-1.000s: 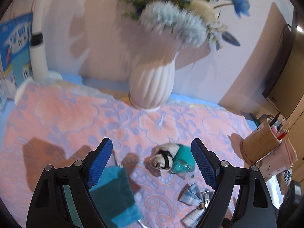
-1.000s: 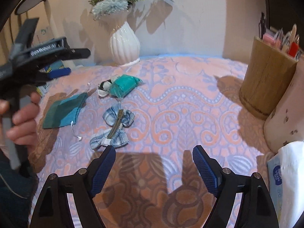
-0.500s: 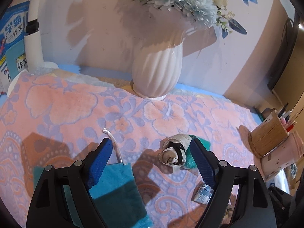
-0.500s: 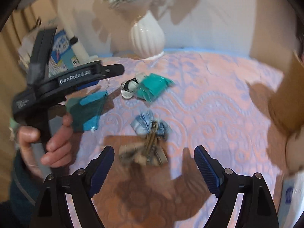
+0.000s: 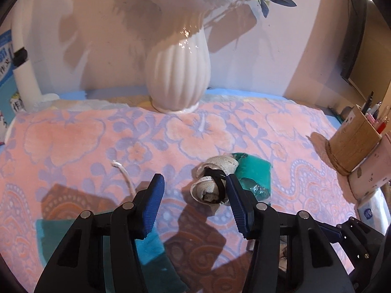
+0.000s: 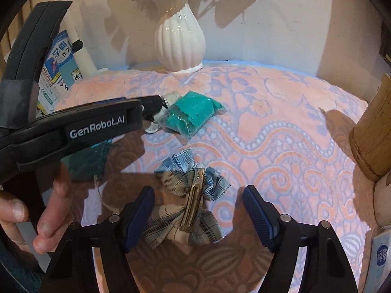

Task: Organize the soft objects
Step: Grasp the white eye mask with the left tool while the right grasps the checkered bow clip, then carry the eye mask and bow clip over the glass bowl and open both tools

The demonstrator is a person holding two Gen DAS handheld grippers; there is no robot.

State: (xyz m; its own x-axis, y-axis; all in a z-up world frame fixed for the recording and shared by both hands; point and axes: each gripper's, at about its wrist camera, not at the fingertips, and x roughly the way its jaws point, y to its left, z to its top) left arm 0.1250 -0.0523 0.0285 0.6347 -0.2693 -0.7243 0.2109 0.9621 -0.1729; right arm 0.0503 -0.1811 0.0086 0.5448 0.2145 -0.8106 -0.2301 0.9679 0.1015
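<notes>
The soft things lie on a pink and purple blanket (image 6: pixel 281 127). A checked cloth bow (image 6: pixel 185 210) with a metal clip sits closest, right in front of the right gripper (image 6: pixel 199 216). Further back are a white rolled strap (image 5: pixel 215 180) tied with a black band and a shiny green packet (image 5: pixel 254 175), touching each other. A flat blue-green pouch (image 5: pixel 146 244) with a white string lies under the left gripper (image 5: pixel 194 204).

A second ago both grippers were further from these things. Now the right one has slid over so the bow sits just ahead of its gap. Its jaws have just been closing a little, but they are spread wide and the pads do not touch the bow. The left gripper has come lower and nearer the rolled strap. Its jaws have just been closing a lot, yet nothing is pinched; the strap sits just beside the right pad, not between the two.

It looks like each hand is lining up for a grab, so the tidying is only starting. A white vase (image 5: pixel 178 73) stands at the back
</notes>
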